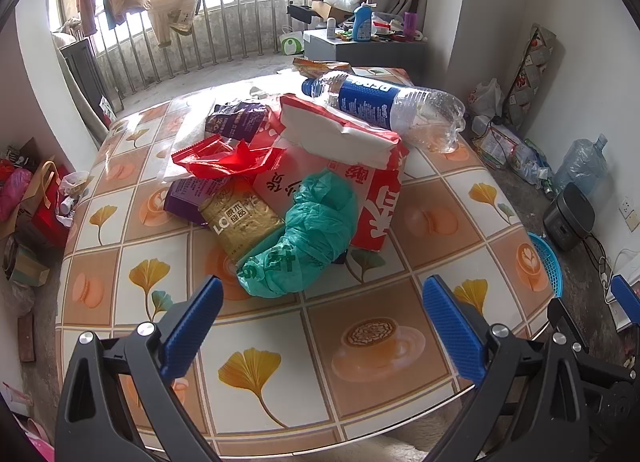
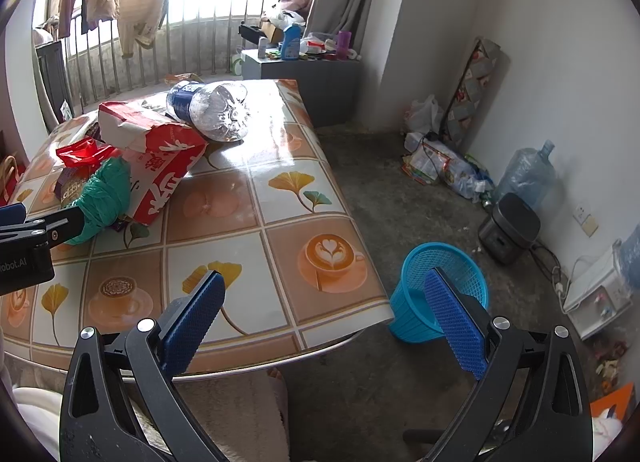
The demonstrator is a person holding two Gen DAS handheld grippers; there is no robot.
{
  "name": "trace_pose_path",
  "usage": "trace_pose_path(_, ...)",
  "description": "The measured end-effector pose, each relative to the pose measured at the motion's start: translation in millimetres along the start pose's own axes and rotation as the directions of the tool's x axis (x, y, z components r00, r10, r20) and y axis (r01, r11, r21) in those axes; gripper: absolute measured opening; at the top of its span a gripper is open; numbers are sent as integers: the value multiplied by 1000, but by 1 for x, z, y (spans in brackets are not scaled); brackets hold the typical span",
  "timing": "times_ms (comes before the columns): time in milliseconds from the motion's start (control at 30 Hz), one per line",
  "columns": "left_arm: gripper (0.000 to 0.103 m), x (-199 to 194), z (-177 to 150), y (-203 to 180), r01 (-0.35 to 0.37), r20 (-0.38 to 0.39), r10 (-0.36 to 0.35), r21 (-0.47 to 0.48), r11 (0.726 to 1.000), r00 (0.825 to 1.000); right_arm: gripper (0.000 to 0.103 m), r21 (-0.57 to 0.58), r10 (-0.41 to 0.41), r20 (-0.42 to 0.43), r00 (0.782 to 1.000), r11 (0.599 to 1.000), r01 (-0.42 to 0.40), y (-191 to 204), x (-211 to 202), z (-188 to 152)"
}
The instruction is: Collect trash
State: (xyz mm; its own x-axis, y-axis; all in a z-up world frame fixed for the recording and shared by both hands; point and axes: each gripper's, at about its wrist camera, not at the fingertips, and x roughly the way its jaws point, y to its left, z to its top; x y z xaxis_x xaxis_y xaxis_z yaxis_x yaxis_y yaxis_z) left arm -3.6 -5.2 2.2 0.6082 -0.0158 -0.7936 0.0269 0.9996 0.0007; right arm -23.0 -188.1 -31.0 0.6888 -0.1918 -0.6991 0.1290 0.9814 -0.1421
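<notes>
A heap of trash lies on the patterned table: a crumpled green plastic bag, a gold packet, a red-and-white paper bag, a red wrapper, a purple packet and an empty Pepsi bottle on top. My left gripper is open, just short of the green bag. My right gripper is open over the table's right edge, holding nothing. Beyond it on the floor stands a blue mesh bin. The bottle and the green bag show in the right wrist view too.
A grey cabinet with bottles stands behind the table by a railing. Bags and boxes crowd the floor at left. At right lie a water jug, a black cooker, cables and a white appliance.
</notes>
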Motion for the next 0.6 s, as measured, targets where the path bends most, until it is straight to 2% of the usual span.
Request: trace_pose_path(600, 98, 0, 0, 0, -1, 0, 1, 0, 1000, 1000, 95, 2, 0, 1, 1000, 1000, 0, -2, -1, 0)
